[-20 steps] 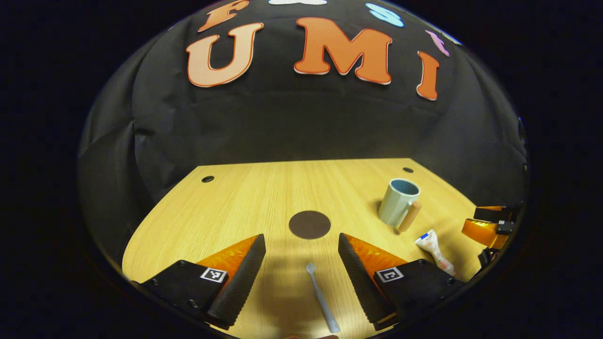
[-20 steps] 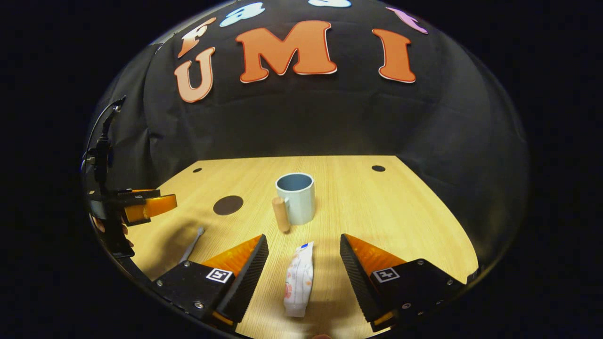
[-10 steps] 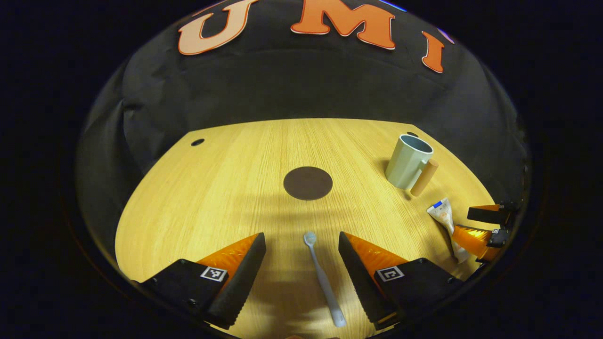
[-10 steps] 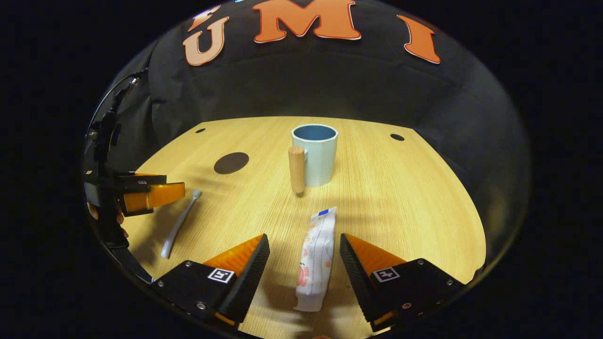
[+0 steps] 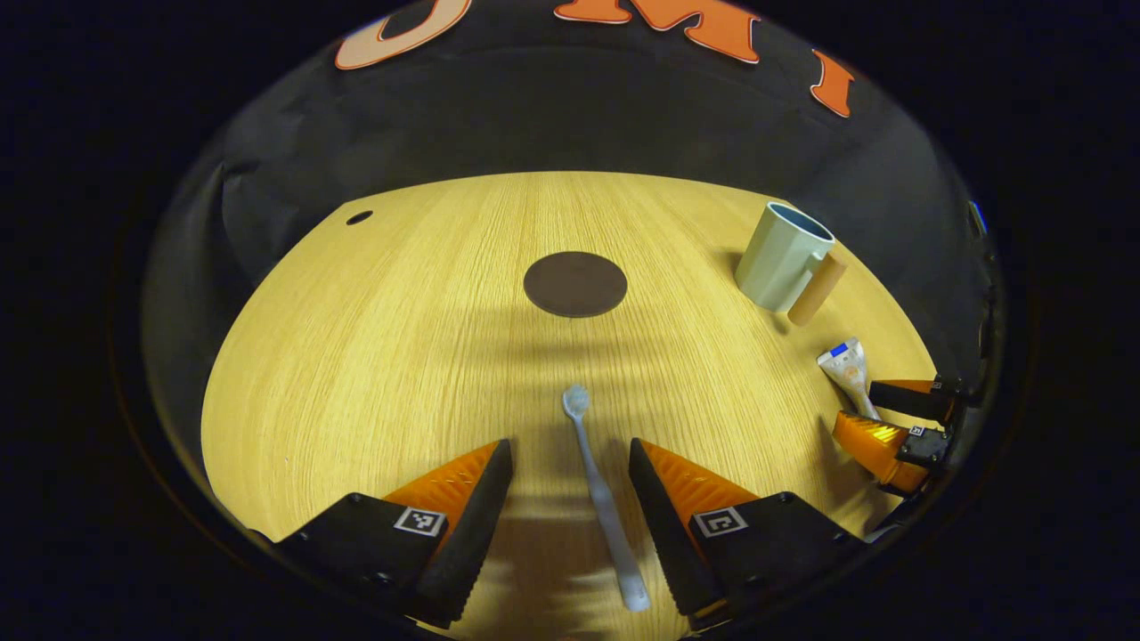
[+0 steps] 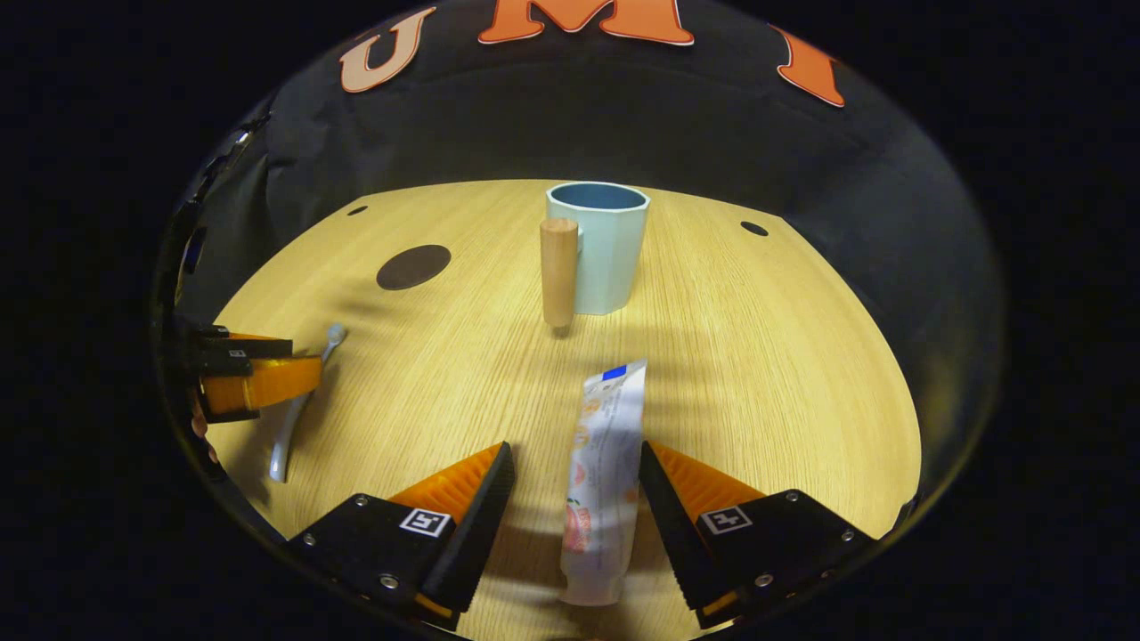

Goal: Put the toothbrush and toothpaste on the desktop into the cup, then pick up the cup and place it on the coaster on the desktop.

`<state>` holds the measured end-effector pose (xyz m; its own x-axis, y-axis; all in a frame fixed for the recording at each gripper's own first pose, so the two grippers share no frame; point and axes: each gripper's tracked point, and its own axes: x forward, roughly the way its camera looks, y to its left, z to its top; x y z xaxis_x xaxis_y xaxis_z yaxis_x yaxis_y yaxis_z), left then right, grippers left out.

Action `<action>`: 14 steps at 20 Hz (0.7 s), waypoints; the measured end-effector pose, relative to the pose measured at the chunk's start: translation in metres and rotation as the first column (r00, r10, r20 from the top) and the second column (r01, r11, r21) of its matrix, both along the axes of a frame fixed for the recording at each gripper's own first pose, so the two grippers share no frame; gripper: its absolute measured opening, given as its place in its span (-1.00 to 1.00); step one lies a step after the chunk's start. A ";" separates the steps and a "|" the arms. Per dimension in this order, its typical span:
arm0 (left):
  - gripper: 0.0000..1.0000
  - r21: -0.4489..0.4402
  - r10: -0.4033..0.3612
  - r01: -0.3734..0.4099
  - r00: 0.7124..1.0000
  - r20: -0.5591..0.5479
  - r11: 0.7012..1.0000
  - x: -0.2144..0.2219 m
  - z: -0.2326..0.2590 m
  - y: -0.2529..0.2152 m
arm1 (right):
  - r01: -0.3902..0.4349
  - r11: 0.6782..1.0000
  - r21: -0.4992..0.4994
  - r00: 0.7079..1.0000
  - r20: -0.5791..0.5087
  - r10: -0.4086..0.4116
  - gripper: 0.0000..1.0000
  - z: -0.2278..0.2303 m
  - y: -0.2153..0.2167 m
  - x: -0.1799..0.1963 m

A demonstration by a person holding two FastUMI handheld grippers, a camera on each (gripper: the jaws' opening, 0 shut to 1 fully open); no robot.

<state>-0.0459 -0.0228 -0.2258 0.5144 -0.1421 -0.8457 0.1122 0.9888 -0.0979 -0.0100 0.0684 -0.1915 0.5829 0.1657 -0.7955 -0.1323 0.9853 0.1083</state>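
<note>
Left gripper (image 5: 570, 463) low over worktop (image 5: 374, 338), jaws apart, toothbrush (image 5: 601, 499) lying flat between them, untouched. Right gripper (image 6: 577, 467) jaws apart around toothpaste (image 6: 601, 472), right finger about touching tube, left finger clear. Cup (image 6: 598, 245) upright on worktop beyond toothpaste, wooden handle toward right gripper. Coaster (image 5: 575, 284) flat, left of cup, beyond toothbrush head, nothing on it.

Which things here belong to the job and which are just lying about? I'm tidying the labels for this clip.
Belong to the job:
toothbrush
toothpaste
cup
coaster
left hand-held gripper, open
right hand-held gripper, open

Just there:
desk, with its holes
black cloth wall
</note>
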 end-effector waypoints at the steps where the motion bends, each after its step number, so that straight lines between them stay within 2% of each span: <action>1: 0.71 -0.002 0.004 -0.004 1.000 -0.016 1.000 -0.005 -0.003 -0.003 | -0.001 1.000 0.008 1.000 0.000 0.001 0.68 0.004 0.001 0.003; 2: 0.63 0.015 0.009 -0.009 1.000 -0.001 1.000 -0.001 -0.003 -0.004 | -0.003 1.000 0.017 1.000 -0.004 0.003 0.66 0.007 -0.001 0.004; 3: 0.52 0.031 0.008 -0.008 1.000 -0.009 0.999 -0.004 -0.008 -0.004 | -0.004 1.000 0.029 1.000 -0.009 0.004 0.55 0.011 -0.003 0.006; 4: 0.56 0.041 0.013 -0.013 1.000 -0.003 0.999 -0.003 -0.004 -0.003 | -0.001 0.999 0.040 1.000 -0.015 0.002 0.51 0.011 -0.004 0.008; 6: 0.31 0.042 0.020 -0.020 1.000 -0.007 0.999 -0.004 -0.011 -0.006 | 0.006 0.999 0.039 1.000 -0.015 -0.006 0.21 0.016 -0.009 0.015; 7: 0.07 0.043 0.027 -0.027 1.000 -0.009 0.999 -0.006 -0.011 -0.005 | 0.007 0.999 0.034 1.000 -0.009 -0.007 0.05 0.016 -0.010 0.017; 8: -0.05 0.039 0.033 -0.033 0.999 -0.009 0.999 -0.006 -0.010 -0.005 | 0.004 1.000 0.031 1.000 -0.008 -0.004 0.02 0.016 -0.009 0.015; 9: -0.31 0.033 0.040 -0.039 0.999 -0.010 0.999 -0.005 -0.012 -0.005 | 0.006 1.000 0.027 1.000 -0.005 -0.006 -0.05 0.016 -0.008 0.016; 10: -0.41 0.019 0.045 -0.045 0.999 -0.013 0.999 -0.007 -0.011 -0.006 | 0.010 1.000 0.026 1.000 -0.003 -0.010 -0.09 0.015 -0.007 0.015; 11: -0.66 0.006 0.039 -0.039 0.999 -0.017 0.999 -0.008 -0.011 -0.008 | 0.026 0.999 0.029 1.000 -0.001 -0.026 -0.16 0.014 -0.007 0.016; 12: -0.67 -0.004 0.039 -0.039 0.999 -0.010 0.999 -0.006 -0.010 -0.009 | 0.062 0.997 0.042 0.998 -0.005 -0.062 -0.26 0.013 -0.006 0.019; 13: -0.76 -0.018 0.048 -0.049 0.999 -0.017 0.999 -0.008 -0.011 -0.009 | 0.083 0.994 0.071 0.997 -0.015 -0.082 -0.60 0.019 -0.002 0.018; 14: -0.85 -0.024 0.038 -0.039 0.999 -0.013 0.999 -0.007 -0.011 -0.011 | 0.105 0.989 0.101 0.994 -0.022 -0.103 -0.65 0.018 -0.001 0.020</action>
<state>-0.0532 -0.0340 -0.2373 0.5092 -0.1430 -0.8487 0.0727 0.9897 -0.1231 0.0097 0.0670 -0.1739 0.5880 0.1859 -0.7872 -0.0271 0.9772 0.2105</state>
